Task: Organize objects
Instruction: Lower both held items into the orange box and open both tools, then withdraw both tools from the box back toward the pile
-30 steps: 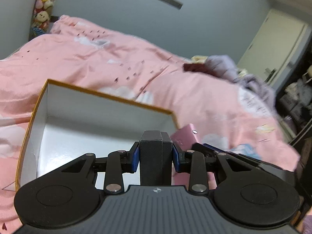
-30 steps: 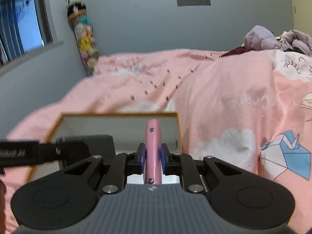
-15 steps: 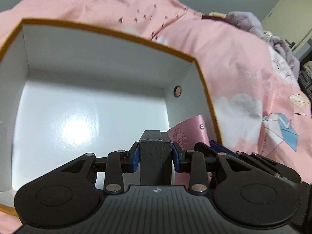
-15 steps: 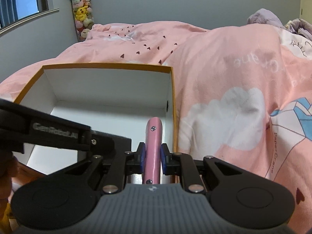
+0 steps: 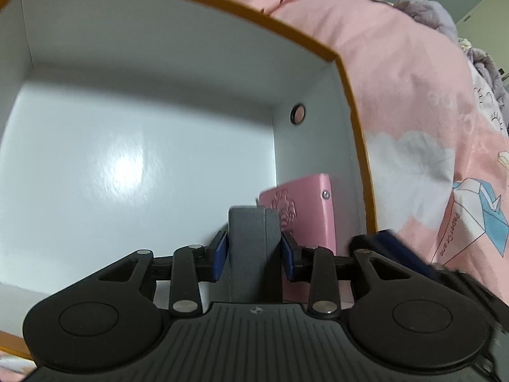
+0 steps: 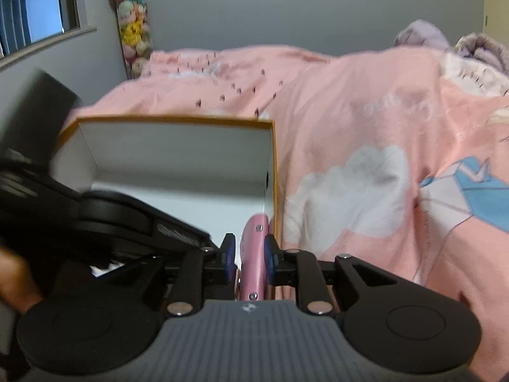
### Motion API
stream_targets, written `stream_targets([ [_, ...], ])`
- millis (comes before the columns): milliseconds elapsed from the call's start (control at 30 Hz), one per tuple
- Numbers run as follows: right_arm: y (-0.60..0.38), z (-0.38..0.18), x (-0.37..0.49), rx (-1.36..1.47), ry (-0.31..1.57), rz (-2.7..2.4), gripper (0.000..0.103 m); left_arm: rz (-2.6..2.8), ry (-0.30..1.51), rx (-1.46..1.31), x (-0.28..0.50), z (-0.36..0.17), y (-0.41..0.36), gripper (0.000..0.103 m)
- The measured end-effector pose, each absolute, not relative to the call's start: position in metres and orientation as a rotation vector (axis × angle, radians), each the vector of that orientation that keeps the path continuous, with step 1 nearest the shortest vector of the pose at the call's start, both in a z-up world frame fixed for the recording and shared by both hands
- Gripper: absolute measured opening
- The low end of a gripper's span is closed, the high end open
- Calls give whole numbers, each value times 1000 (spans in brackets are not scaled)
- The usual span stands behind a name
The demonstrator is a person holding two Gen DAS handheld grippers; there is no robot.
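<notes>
Left wrist view: looking down into a white box with an orange rim, resting on a pink blanket; glossy floor and a small round hole in the right wall visible here only; left gripper low inside the box, near its right wall, jaws clamped on a dark grey block held upright; just beyond and to the right, a pink case standing on edge against the right wall, embossed face and a small rivet showing; the blue pad of the right gripper at the box's near right corner, blurred.

Right wrist view: shallower angle, taking in the room instead; window at far left, a tall column of plush toys in the corner, grey wall, lilac bedding piled at far right; right gripper at the box's near right corner, jaws not quite tight on the pink case, seen edge-on, a slim gap showing at the left pad; whether clamped or just released cannot be told; left gripper's body crossing the lower left, blurred; grey block hidden in this view.
</notes>
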State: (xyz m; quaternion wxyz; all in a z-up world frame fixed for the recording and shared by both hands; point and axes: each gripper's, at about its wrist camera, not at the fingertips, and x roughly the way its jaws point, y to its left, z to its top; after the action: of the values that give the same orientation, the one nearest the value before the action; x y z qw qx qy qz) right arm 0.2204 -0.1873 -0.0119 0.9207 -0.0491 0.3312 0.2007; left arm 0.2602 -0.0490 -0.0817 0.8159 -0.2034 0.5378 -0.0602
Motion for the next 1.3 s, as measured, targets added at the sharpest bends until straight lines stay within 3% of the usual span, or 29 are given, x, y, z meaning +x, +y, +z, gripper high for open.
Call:
stream_targets([
  [67, -190, -8, 213, -120, 636, 377, 38, -128, 1152, -445, 261, -82, -50, 45],
  [167, -195, -5, 207, -138, 613, 346, 38, -164, 1178, -511, 260, -84, -48, 55],
  [400, -204, -12, 201, -120, 633, 346, 38, -201, 1157, -543, 253, -78, -43, 55],
  [533, -200, -18, 198, -131, 652, 364, 38, -219, 1166, -516, 252, -78, -48, 42],
  [667, -198, -20, 194, -145, 662, 369, 38, -189, 1166, -465, 253, -82, -57, 42],
  [1000, -205, -13, 179, -112, 665, 359, 62, -219, 982, -332, 217, -37, -56, 42],
  [1300, -215, 1, 151, -25, 676, 395, 73, -238, 791, -168, 155, 12, -49, 48],
])
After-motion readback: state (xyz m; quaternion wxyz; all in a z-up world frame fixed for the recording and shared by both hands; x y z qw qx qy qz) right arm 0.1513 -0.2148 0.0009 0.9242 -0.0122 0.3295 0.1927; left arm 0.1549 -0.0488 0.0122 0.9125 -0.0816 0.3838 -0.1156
